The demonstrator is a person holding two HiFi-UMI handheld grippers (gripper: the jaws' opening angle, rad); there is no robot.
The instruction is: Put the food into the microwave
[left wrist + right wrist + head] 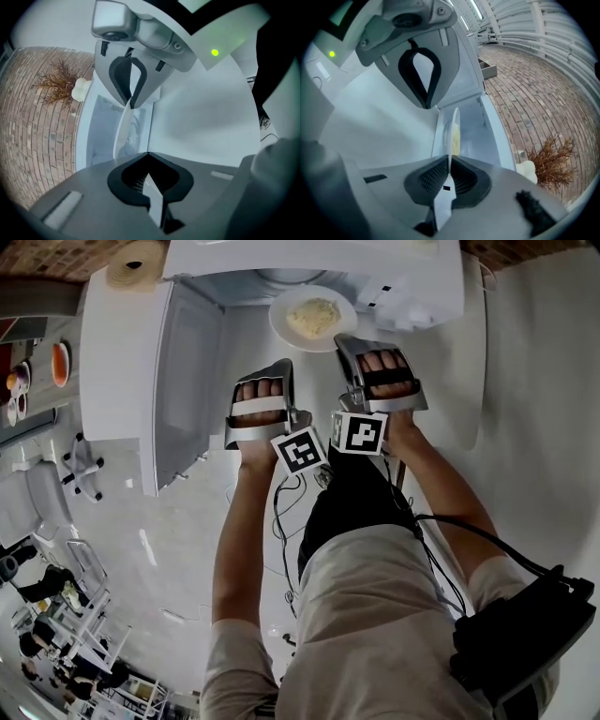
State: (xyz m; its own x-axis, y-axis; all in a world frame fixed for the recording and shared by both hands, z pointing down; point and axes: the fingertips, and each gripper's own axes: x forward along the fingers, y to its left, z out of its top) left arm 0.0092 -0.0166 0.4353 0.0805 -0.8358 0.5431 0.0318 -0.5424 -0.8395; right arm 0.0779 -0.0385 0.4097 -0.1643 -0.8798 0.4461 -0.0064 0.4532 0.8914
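Note:
A white plate (312, 317) with pale yellow food (314, 315) hangs level at the mouth of the open white microwave (412, 277). The microwave's door (164, 381) is swung out to the left. My left gripper (284, 367) is shut on the plate's near rim, and my right gripper (345, 341) is shut on the same rim beside it. In the left gripper view the plate (123, 131) shows edge-on in the left gripper (139, 130), with the cavity (105, 136) behind it. The right gripper (440, 132) pinches the plate (453, 123) the same way, the food (455, 137) showing on it.
A brick wall (37, 131) with a dried twig bunch (58, 84) stands beside the microwave. A beige roll (136, 263) lies past the door's top. Cables (291, 502) hang below my hands. Office chairs (80, 465) and people (42, 587) are at the left.

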